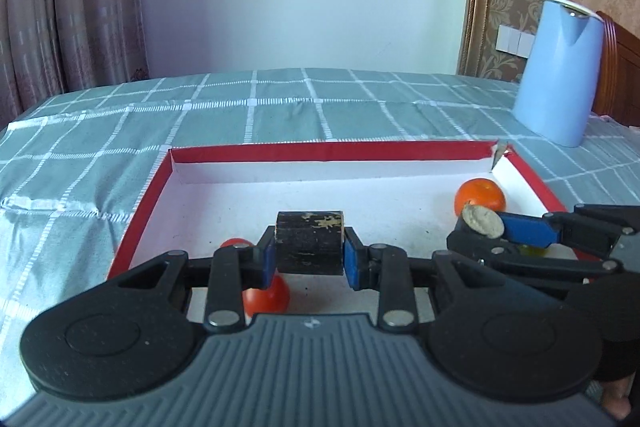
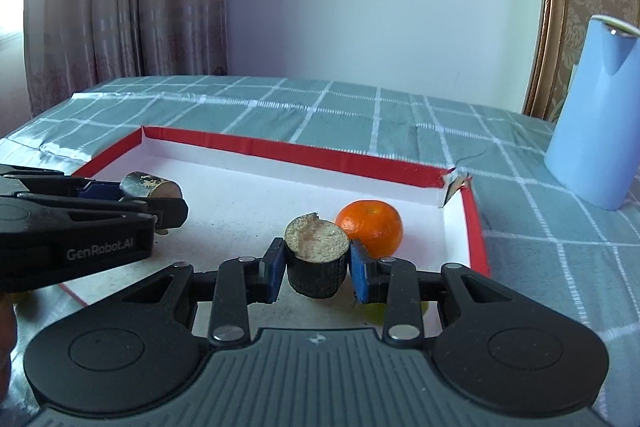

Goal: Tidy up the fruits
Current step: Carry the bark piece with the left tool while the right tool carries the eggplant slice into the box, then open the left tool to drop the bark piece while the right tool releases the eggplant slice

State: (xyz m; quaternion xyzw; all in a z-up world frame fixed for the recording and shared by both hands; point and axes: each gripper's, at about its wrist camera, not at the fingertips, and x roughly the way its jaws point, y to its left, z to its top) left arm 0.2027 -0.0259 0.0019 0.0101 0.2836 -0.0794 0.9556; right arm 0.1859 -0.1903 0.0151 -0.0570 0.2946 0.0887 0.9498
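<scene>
A shallow red-rimmed box (image 1: 140,195) with a white floor lies on the checked cloth; it also shows in the right wrist view (image 2: 304,152). My left gripper (image 1: 309,252) is shut on a dark sugarcane piece (image 1: 310,243) held sideways above the box floor. My right gripper (image 2: 317,267) is shut on a second sugarcane piece (image 2: 317,255) with its pale cut end up. An orange (image 2: 370,228) sits in the box's far right corner, just behind the right gripper; it also shows in the left wrist view (image 1: 480,198). Two red tomatoes (image 1: 267,297) lie under the left gripper.
A tall light-blue jug (image 1: 558,71) stands on the cloth right of the box; it also shows in the right wrist view (image 2: 594,115). Something yellow-green (image 2: 374,312) lies under the right gripper. Curtains hang at the left, a wall stands behind the table.
</scene>
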